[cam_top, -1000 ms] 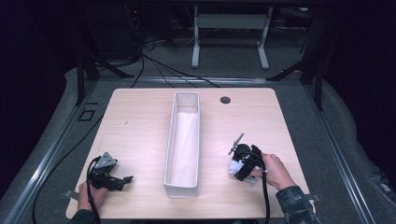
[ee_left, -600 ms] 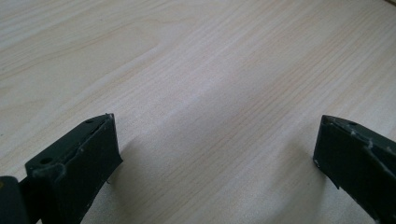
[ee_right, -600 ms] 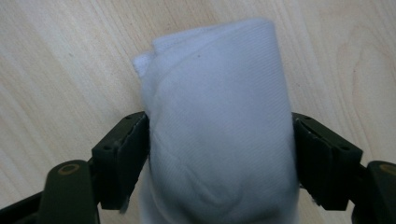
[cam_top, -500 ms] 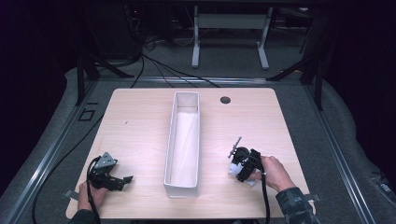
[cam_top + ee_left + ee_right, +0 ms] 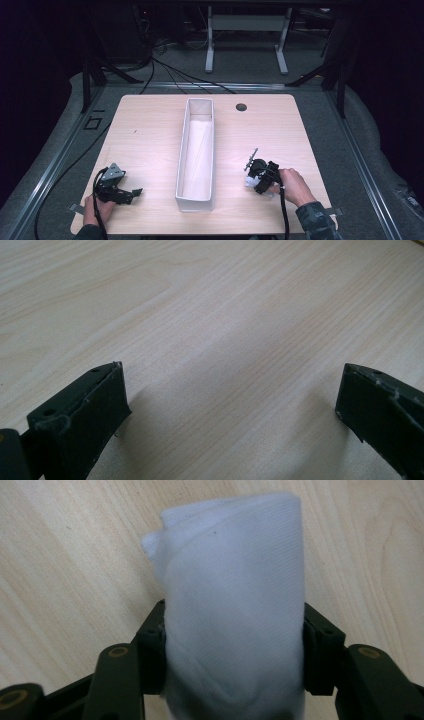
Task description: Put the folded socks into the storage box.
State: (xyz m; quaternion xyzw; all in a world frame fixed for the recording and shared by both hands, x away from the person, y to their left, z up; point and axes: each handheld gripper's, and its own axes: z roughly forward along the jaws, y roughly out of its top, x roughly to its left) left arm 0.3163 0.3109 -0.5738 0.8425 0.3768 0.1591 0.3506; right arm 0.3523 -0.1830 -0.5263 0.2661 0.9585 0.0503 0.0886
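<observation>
A rolled white cloth [image 5: 235, 605] lies on the wooden table [image 5: 150, 135] at the front right. My right gripper [image 5: 232, 640] has just been closing, and its jaws now press on both sides of the cloth [image 5: 249, 181]. From above, that right gripper [image 5: 252, 175] lies low on the table in a person's hand. My left gripper [image 5: 131, 192] rests at the front left corner. Its jaws stand wide open over bare wood, with nothing between them [image 5: 232, 405].
A long, narrow white bin [image 5: 179, 165] runs front to back down the middle of the table, between the two grippers. A dark round hole [image 5: 241, 107] sits near the far edge. Cables trail off the front edge.
The right gripper's jaws have drawn together onto the white cloth. Neither hand has shifted, and the left gripper looks the same.
</observation>
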